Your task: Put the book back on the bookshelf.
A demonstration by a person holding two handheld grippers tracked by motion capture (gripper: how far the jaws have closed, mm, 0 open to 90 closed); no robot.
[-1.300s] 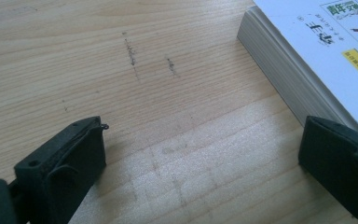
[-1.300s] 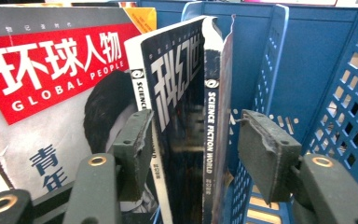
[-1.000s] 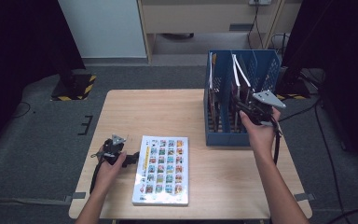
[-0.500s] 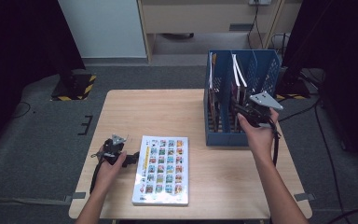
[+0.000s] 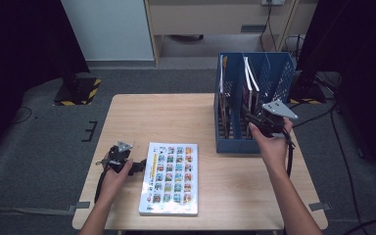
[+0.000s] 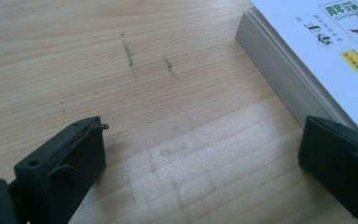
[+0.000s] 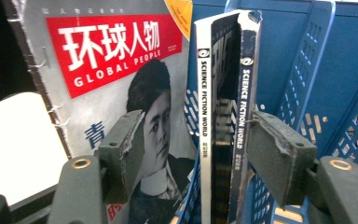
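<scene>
Right gripper view, right gripper (image 7: 193, 154) half open, jaws just opening, magazines (image 7: 223, 116) between, unpressed

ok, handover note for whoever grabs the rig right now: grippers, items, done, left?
Left gripper: open, low over the table, just left of the book lying flat; one jaw is at its page edge, not gripping.
Right gripper: jaws have just been opening, astride the two Science Fiction World magazines standing in the blue file rack; pads look clear of them.
Done: magazines are in the rack, Global People magazine one slot over.
Left: probably pick up the book and file it.
</scene>
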